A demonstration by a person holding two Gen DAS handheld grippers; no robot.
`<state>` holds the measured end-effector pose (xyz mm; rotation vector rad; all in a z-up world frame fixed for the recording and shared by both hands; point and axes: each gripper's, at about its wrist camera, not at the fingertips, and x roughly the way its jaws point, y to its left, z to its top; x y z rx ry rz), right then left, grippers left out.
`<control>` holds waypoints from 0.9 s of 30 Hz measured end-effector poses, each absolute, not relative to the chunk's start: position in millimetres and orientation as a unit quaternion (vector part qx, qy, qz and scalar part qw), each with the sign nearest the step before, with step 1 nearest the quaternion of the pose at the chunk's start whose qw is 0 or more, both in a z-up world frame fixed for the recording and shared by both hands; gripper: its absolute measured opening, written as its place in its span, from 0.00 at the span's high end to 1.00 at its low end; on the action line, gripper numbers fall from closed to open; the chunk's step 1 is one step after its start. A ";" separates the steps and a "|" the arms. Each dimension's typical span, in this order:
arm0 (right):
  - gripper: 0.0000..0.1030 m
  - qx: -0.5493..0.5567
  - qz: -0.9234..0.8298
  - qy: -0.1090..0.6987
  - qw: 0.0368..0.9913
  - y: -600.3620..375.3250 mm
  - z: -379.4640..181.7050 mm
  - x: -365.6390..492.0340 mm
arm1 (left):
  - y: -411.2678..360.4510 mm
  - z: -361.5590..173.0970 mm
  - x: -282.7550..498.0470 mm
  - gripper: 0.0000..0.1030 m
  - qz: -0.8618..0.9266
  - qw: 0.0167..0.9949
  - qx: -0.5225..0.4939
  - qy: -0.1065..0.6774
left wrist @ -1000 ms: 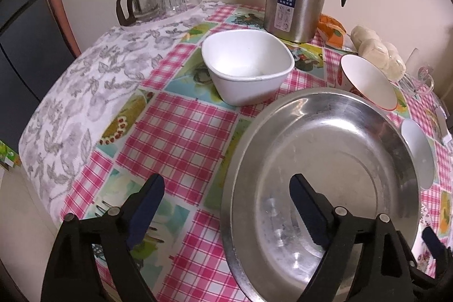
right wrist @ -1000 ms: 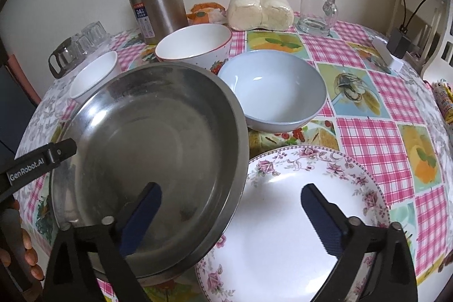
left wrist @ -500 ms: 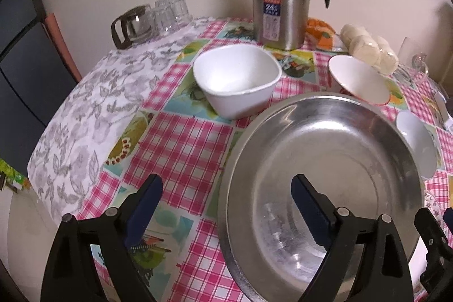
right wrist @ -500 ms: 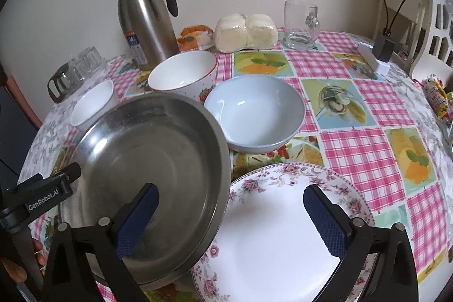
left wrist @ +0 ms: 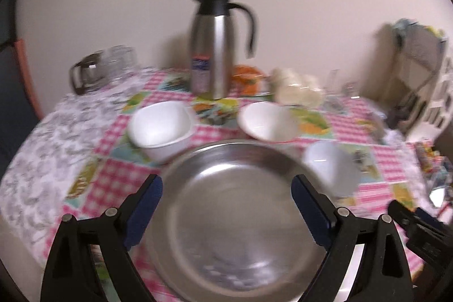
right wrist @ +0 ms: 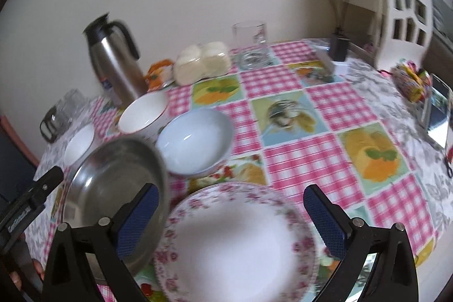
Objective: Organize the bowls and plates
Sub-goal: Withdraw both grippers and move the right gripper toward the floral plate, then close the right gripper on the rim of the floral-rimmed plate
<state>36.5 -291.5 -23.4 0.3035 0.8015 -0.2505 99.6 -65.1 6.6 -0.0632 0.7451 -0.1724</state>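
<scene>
A large steel plate (left wrist: 235,220) lies on the checked tablecloth, and my open left gripper (left wrist: 226,214) hovers above it, empty. Behind it stand a square white bowl (left wrist: 161,126), a red-rimmed white bowl (left wrist: 267,122) and a pale blue bowl (left wrist: 329,167). In the right wrist view my open right gripper (right wrist: 230,214) hovers over a flowered white plate (right wrist: 235,242), empty. The steel plate (right wrist: 113,188) is to its left, overlapping the flowered plate's edge. The pale blue bowl (right wrist: 195,142) and the red-rimmed bowl (right wrist: 141,112) stand behind. The left gripper's body (right wrist: 25,211) shows at far left.
A steel thermos jug (left wrist: 216,44) stands at the back with a glass pot and cups (left wrist: 99,70) to its left. Wrapped buns (right wrist: 202,62), a glass mug (right wrist: 250,43), a charger (right wrist: 338,47) and candy (right wrist: 410,78) lie to the right. A white chair (right wrist: 405,4) stands beyond.
Both grippers have pulled back and risen, so more of the table shows. The left view has swung right, centring the steel plate between its fingers. Both stay open.
</scene>
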 end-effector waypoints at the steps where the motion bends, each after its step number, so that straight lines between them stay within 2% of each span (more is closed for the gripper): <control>1: 0.00 0.152 -0.126 0.384 0.902 -299.1 -22.1 32.2 | -68.9 8.0 98.1 0.10 -0.095 0.926 -0.033 0.364; 9: 0.00 0.188 -0.156 0.366 0.898 -351.4 -18.7 2.4 | -126.0 15.7 74.8 0.10 -0.163 0.916 -0.002 0.366; 23: 0.00 0.230 -0.186 0.383 0.875 -396.2 -37.0 -25.6 | -168.6 -5.9 49.9 0.10 -0.221 0.870 -0.020 0.440; 27: 0.04 0.238 -0.179 0.393 0.870 -397.1 -42.5 -25.9 | -178.6 -14.0 42.2 0.10 -0.230 0.857 -0.011 0.461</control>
